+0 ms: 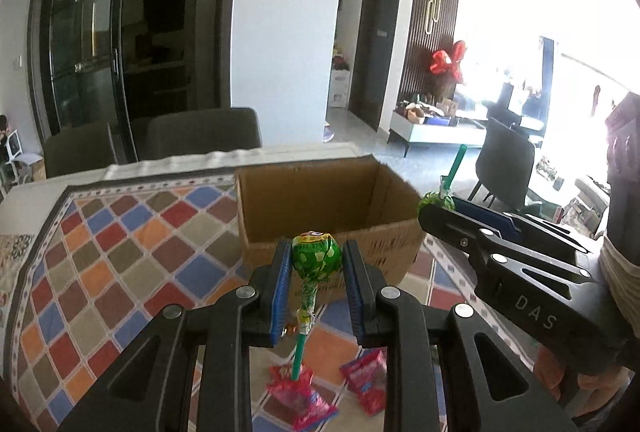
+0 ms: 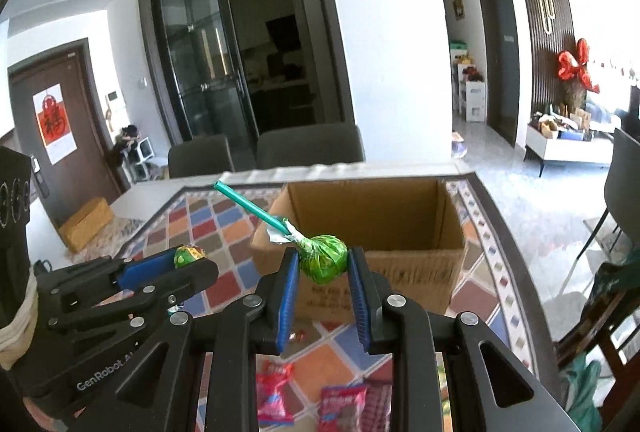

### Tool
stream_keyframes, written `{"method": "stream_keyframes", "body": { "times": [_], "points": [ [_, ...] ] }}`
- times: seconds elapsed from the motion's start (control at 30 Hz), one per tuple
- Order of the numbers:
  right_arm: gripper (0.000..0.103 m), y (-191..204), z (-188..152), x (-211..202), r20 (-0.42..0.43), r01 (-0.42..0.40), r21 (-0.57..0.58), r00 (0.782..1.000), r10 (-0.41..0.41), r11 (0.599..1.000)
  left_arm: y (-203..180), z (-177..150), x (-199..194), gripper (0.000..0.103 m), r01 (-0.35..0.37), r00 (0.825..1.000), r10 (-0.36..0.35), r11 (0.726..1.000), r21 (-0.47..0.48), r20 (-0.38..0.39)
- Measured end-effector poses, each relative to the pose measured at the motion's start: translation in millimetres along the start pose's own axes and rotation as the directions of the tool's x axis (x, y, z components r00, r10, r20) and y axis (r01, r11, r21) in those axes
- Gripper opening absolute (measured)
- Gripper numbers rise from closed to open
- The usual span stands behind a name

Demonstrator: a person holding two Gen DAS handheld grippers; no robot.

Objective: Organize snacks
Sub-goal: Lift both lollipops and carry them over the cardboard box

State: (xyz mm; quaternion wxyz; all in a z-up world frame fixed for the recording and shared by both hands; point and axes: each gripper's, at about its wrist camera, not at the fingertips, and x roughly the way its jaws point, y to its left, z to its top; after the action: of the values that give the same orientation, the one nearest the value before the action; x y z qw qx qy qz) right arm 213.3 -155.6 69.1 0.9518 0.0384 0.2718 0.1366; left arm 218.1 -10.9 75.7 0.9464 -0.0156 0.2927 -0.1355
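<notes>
two lollipops aloft, both held only by their round heads

the main risk is a slip before the open brown cardboard box (image 1: 328, 208) is reached. each hand-held gripper pinches a smooth, round, foil-wrapped candy head, a shape that can roll or squirt out from between flat blue pads if the hold tilts or loosens. a fall would likely land on the desk with its multicoloured diamond-patterned cloth (image 1: 120, 240), short of the box. the two tools also ride close together, so a bump between them near the box's rim is possible, and a long stick could catch on the cardboard wall.

the left hand-held gripper (image 1: 316, 264) is nearly closed, its pads pressing either side of a green polka-dot wrapped lollipop (image 1: 316, 256) whose green stick hangs down beneath the fingers. the right hand-held gripper (image 2: 324, 264) is squeezed onto a green foil-wrapped lollipop (image 2: 323, 259), its teal stick angling up and away to its left. the box stands just ahead of both tools. red snack packets (image 1: 364, 384) lie on the cloth below and behind the fingers, not yet gathered.
</notes>
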Motion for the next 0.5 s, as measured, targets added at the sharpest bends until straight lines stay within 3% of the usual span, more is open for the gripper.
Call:
{"method": "stream_keyframes", "body": {
  "times": [0.5],
  "points": [
    [0.026, -28.4, 59.8, 45.0, -0.035, 0.053, -0.003, 0.998, -0.053, 0.999, 4.8, 69.6, 57.9, 0.026, 0.033, 0.999, -0.033, 0.999, 0.002, -0.011]
  ]
}}
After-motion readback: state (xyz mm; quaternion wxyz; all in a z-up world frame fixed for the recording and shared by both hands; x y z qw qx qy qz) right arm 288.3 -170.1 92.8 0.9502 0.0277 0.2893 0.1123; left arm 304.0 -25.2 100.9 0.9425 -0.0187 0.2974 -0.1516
